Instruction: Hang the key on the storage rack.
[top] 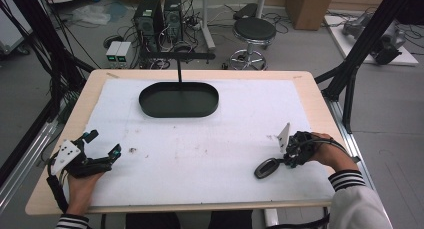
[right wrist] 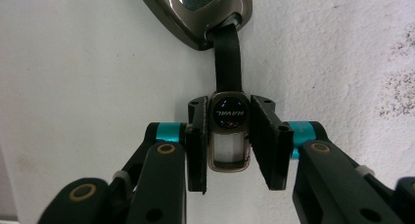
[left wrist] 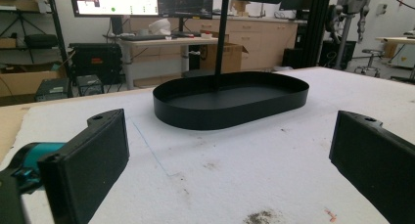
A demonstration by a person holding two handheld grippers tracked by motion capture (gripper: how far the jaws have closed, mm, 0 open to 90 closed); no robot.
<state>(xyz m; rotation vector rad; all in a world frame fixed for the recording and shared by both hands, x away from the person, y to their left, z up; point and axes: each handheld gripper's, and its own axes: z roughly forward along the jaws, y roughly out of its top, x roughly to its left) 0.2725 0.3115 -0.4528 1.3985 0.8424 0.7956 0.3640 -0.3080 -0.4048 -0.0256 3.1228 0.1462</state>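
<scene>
Right gripper view is showing the right hand-held gripper (right wrist: pixel 229 145) clamping the key fob's (top: pixel 266 167) metal buckle (right wrist: pixel 228 136) on the worktop (top: pixel 200 154); lifting likely follows, perhaps toward the black tray (top: pixel 178 100). Left hand-held gripper (left wrist: pixel 225 160) is resting wide open, empty.

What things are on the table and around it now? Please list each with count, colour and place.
Tray: one, black, oval, on a thin post, far middle of the table.
Key fob: one, dark metallic, with a black strap and buckle, near right.
White sheet: one, covers the table.
Stool: one, black, behind the table.
Computer towers: two, black, on the floor.
Left gripper: black, open, near left.
Right gripper: black, clamping the fob's buckle.
</scene>
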